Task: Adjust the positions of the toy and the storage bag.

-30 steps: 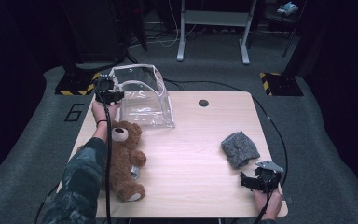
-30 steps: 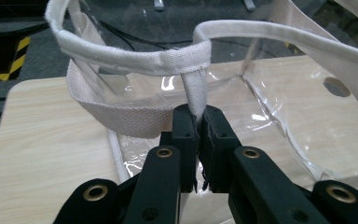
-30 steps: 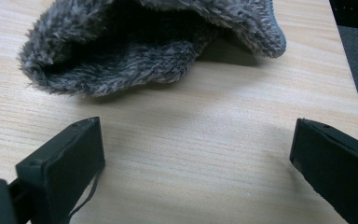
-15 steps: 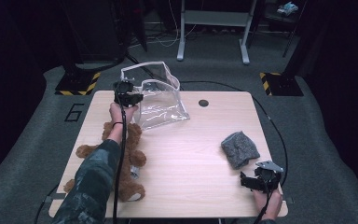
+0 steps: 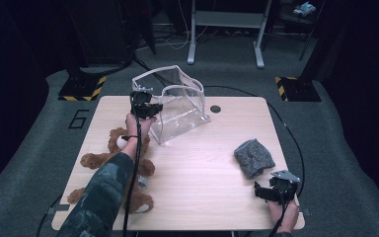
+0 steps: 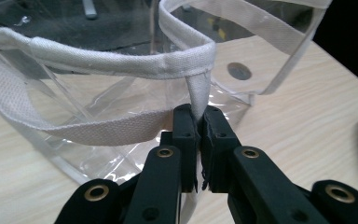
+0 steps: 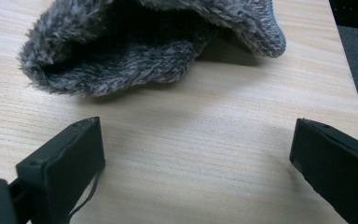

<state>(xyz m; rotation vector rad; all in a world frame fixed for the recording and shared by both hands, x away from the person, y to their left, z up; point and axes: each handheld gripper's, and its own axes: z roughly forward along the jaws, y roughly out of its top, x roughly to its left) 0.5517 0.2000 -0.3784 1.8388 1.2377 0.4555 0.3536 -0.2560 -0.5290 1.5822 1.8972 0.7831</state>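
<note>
Currently catalogued, largest item first, with handling notes for the step judged to be in hand: dragging the bag across the table by its strap.

Table (image 5: 202, 163): pale wood top, bearing all items below. Its smooth surface is judged to let the bag slide freely.

Bag (image 5: 177, 106): clear plastic with white cloth trim, upright and open at the top, placed at the far middle of the table, just beyond the teddy bear. Soft walls are noted; a low, level pull is advised so that the bag is dragged rather than tipped or collapsed.

Teddy bear (image 5: 128, 173): brown, laid on its back at the near left, partly covered by the person's left sleeve. The bag's mouth is best brought near it and kept open.

Cloth (image 5: 253, 157): grey, fluffy, bunched at the near right, well apart from the bag.

Left gripper (image 6: 198, 122): jaws clamped on the bag's strap (image 6: 199, 91), which is pinched close to the tips. A firm hold is recommended, since the narrow strap is judged liable to slip out.

Right gripper (image 7: 193, 154): jaws spread wide, nothing between them, resting low near the cloth. It is best kept clear of the bag's path.
</note>
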